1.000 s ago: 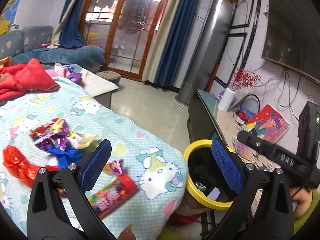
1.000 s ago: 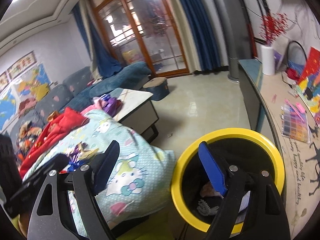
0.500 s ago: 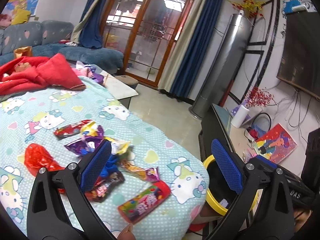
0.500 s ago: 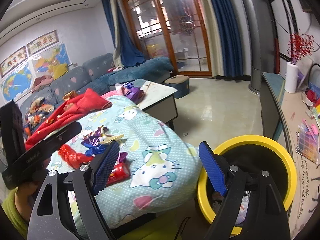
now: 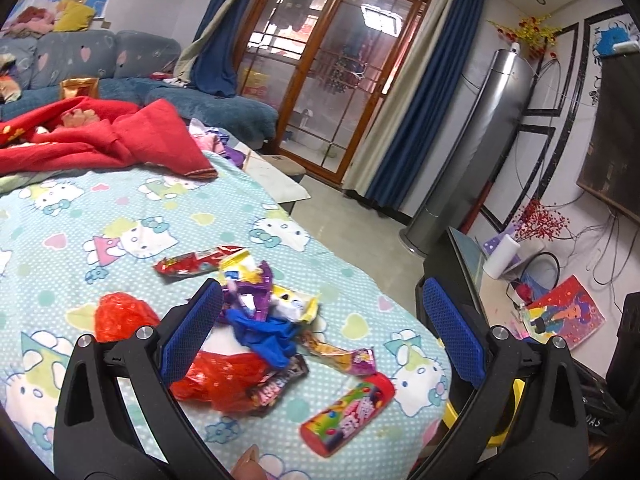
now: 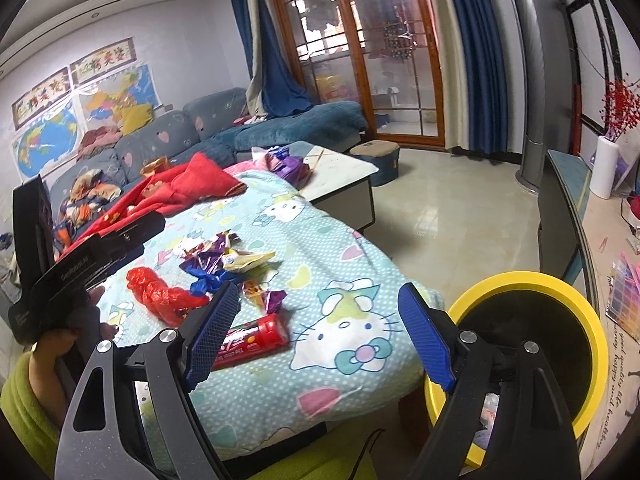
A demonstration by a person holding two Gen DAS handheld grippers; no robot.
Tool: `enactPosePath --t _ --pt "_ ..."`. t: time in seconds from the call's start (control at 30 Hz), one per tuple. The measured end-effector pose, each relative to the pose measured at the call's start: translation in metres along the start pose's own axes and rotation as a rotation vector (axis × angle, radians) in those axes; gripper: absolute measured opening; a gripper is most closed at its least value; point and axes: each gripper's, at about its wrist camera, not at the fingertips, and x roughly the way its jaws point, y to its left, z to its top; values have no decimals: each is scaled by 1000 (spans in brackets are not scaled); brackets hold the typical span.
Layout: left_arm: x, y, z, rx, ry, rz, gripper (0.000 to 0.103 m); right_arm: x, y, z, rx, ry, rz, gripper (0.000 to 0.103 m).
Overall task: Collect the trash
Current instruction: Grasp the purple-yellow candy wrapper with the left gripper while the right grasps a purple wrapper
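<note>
Spreading across the desk, a pale blue cartoon-cat blanket drapes over the near corner, and open tiled floor stretches beyond toward the glass doors. Just off that corner stands the yellow-rimmed bin, close beside the blanket's edge. A red cloth is heaped at the blanket's far end. Nearer lies the trash: a crumpled red bag, a heap of wrappers, and a red candy tube close to the edge. The left gripper hovers above the heap, jaws wide and empty. The right gripper, equally wide, holds nothing between bin and blanket.
</note>
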Motion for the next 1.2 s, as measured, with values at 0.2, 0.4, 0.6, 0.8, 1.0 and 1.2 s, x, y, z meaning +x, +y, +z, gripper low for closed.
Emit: enactPosePath --t 0.2,0.4,0.6,0.8,1.0,1.2 --pt "3 18 0 -30 11 23 92 15 12 0 -16 39 24 80" --pt "10 33 1 -48 34 33 92 38 27 -2 -33 94 58 80" --pt "25 44 3 -65 79 19 91 67 35 2 -34 148 84 80" --pt "43 52 4 -75 123 17 76 95 32 4 9 216 104 80" --pt "58 55 4 -77 167 12 70 117 34 -2 32 266 115 79" --pt "72 56 1 -70 211 30 62 128 36 -5 64 297 139 77"
